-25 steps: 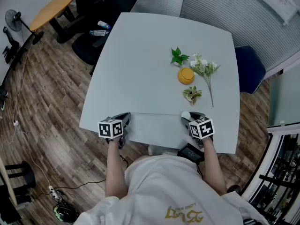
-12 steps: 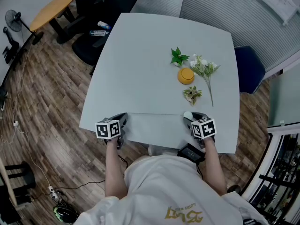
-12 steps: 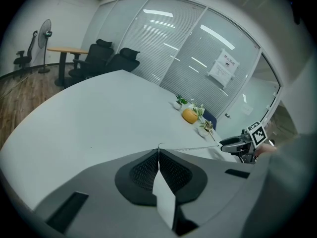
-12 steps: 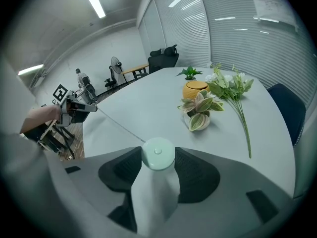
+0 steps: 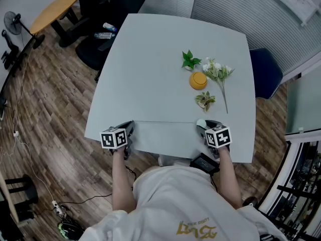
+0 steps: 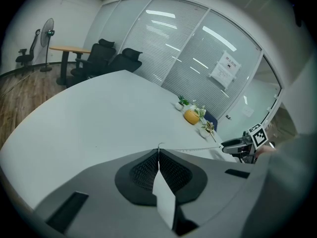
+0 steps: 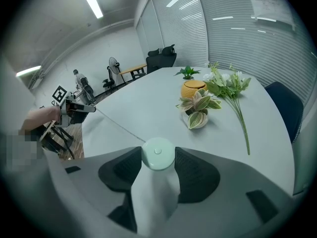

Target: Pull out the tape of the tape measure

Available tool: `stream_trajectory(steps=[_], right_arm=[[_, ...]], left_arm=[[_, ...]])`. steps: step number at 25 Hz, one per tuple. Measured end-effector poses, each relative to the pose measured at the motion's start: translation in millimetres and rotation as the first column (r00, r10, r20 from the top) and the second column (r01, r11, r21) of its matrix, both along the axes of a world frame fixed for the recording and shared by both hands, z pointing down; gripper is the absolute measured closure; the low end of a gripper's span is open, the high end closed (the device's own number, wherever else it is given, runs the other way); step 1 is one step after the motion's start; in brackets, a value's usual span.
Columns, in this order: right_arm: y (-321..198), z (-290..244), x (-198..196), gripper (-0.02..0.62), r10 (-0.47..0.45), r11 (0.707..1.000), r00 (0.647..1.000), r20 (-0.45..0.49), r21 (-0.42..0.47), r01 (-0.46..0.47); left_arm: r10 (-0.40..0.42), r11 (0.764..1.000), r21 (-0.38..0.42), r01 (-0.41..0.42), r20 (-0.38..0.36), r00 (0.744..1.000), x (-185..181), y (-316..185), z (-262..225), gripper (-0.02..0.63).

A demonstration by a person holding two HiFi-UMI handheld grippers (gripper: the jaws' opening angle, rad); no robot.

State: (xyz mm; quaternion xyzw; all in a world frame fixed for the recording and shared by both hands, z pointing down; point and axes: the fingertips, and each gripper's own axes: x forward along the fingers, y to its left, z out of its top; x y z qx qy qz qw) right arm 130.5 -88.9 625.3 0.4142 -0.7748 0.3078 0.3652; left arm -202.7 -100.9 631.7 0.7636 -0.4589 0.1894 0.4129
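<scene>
Pale-green tape measure case point(image 7: 157, 153) is clamped between the widely spread jaws of the right gripper point(image 7: 157, 158) over the table's point(image 5: 165, 59) near edge. Its tape point(image 7: 119, 125) runs taut to the left gripper point(image 6: 158, 151), which is closed tight on the tape's end. Extraction appears under way; the next move likely calls for drawing the grippers wider apart with both grips firm.

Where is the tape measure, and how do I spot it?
Find the white table. At its near edge the right gripper pinches a round pale green case. Unlike the yellow pot and flowers, it has a thin tape running to the left gripper.
</scene>
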Motion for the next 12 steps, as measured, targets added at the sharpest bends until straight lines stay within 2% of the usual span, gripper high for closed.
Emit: stream_trajectory(steps=[12], right_arm=[[1.6, 3.8, 1.3, 0.370, 0.010, 1.000, 1.000, -0.017, -0.008, -0.010]], left_arm=[[-0.003, 1.000, -0.012, 0.003, -0.005, 1.000, -1.2, -2.0, 5.0, 0.597]])
